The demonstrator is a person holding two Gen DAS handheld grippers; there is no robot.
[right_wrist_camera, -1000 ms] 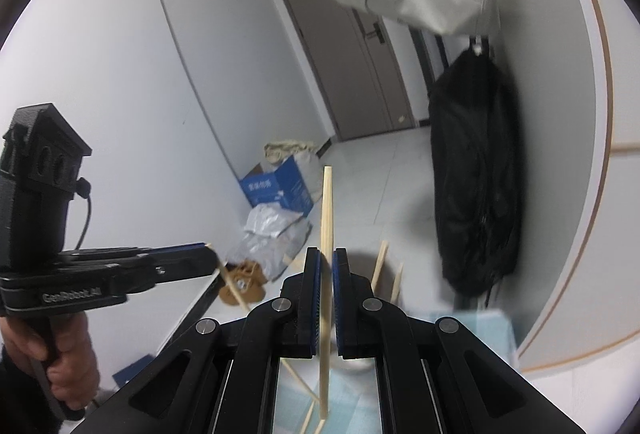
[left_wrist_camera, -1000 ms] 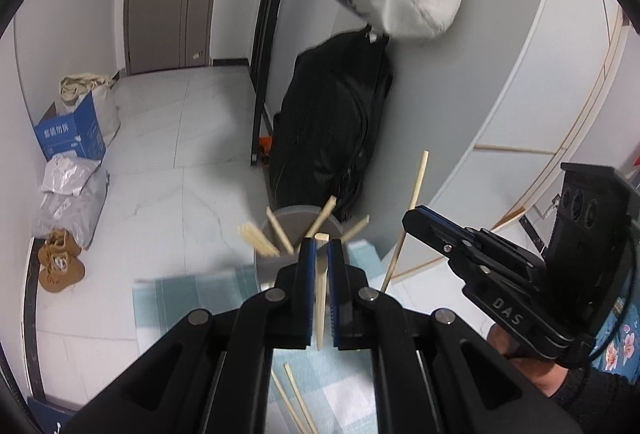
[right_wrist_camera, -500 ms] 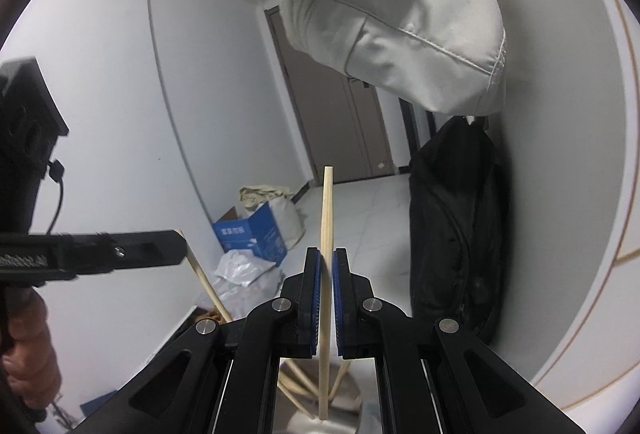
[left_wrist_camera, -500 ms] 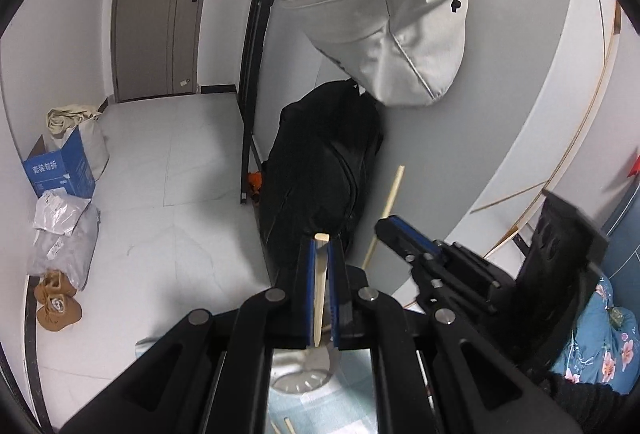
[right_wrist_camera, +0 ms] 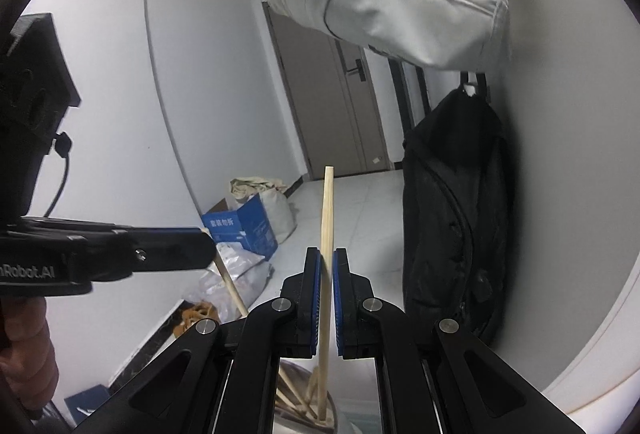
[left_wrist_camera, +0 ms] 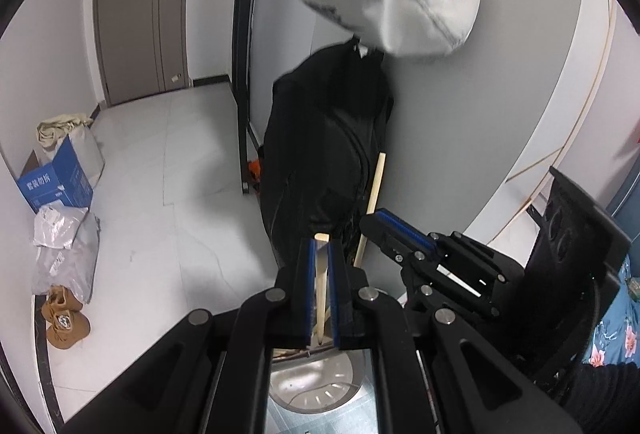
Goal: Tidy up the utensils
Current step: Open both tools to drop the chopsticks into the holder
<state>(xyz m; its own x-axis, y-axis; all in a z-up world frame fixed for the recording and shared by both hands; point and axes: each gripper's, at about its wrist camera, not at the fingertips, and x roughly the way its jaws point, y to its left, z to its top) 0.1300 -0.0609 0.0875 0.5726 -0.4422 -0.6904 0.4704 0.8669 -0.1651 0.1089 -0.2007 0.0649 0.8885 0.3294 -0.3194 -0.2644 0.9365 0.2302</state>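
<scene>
Left wrist view: the left claw (left_wrist_camera: 319, 288) is clamped on a chopstick (left_wrist_camera: 320, 282), above the steel holder (left_wrist_camera: 316, 390) on the worktop. Right wrist view: the right claw (right_wrist_camera: 327, 292) pinches another chopstick (right_wrist_camera: 326, 274), its lower end among sticks in the holder.

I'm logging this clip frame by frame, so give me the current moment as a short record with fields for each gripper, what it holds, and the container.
left gripper: shut on a pale wooden chopstick
right gripper: shut on a second pale wooden chopstick, held upright
container: round metal utensil holder below both grippers, with more chopsticks inside
surface: blue checked cloth under the holder
background: black bag hanging by the wall
</scene>
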